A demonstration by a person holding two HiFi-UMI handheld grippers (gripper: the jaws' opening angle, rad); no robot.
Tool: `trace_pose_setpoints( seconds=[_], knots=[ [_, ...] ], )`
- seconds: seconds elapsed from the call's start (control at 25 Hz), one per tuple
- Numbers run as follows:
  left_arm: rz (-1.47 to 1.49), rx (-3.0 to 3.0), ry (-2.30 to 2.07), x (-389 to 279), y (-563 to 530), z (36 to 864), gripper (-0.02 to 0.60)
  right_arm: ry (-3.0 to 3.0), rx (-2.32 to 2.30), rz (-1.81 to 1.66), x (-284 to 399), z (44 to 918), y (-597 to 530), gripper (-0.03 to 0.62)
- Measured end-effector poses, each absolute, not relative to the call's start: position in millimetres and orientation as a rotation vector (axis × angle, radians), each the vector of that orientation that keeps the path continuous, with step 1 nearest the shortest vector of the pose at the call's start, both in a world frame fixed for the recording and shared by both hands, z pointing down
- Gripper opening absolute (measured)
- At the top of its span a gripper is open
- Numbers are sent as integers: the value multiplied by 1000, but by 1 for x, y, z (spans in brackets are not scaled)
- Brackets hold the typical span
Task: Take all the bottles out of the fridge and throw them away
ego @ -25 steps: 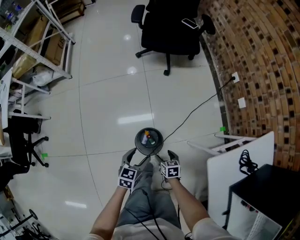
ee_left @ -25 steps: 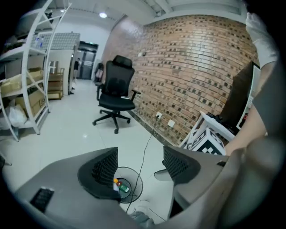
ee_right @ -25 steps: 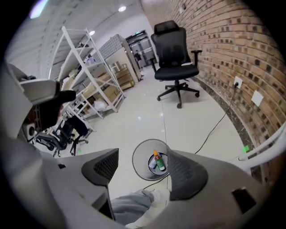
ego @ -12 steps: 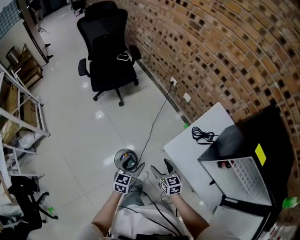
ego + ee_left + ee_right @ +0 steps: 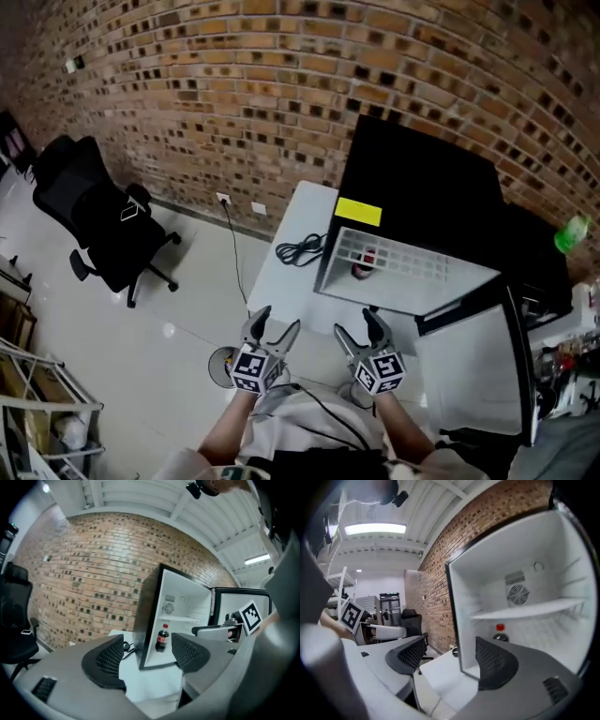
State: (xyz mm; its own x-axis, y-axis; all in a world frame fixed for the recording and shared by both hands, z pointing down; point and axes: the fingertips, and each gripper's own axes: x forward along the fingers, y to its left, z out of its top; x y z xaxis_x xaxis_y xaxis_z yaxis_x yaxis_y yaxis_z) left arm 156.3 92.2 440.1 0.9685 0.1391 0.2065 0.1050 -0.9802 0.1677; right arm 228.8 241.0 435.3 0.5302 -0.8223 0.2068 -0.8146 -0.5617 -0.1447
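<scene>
Head view: a brick wall (image 5: pixel 281 84) backs a black fridge (image 5: pixel 431 178) standing open on a white table (image 5: pixel 286 281). Near the table's front edge, the left gripper (image 5: pixel 275 324) and right gripper (image 5: pixel 358 326) are held side by side, each with jaws spread wide and nothing between them. One dark, red-capped bottle (image 5: pixel 161 641) stands upright on the fridge floor, under the shelf (image 5: pixel 525 609).

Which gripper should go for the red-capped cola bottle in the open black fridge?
Right gripper, probably: open, empty, straight before the red-capped dark cola bottle; the left gripper, also open, stands farther aside.
</scene>
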Motion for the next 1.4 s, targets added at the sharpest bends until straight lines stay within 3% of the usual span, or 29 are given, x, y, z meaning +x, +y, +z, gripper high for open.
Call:
trace_pose_setpoints(
  seconds=[0.32,0.56,1.4],
  knots=[
    [77,3048,523,216,186,338,304,866,-2851,-68,262,339,408,368],
    [-56,3025,590,232,229,294,304,686,-2851,39,260,291,466,364],
    [-103,2986,510,236,231,288,304,883,-2831,-81,270,319,442,356]
  ],
)
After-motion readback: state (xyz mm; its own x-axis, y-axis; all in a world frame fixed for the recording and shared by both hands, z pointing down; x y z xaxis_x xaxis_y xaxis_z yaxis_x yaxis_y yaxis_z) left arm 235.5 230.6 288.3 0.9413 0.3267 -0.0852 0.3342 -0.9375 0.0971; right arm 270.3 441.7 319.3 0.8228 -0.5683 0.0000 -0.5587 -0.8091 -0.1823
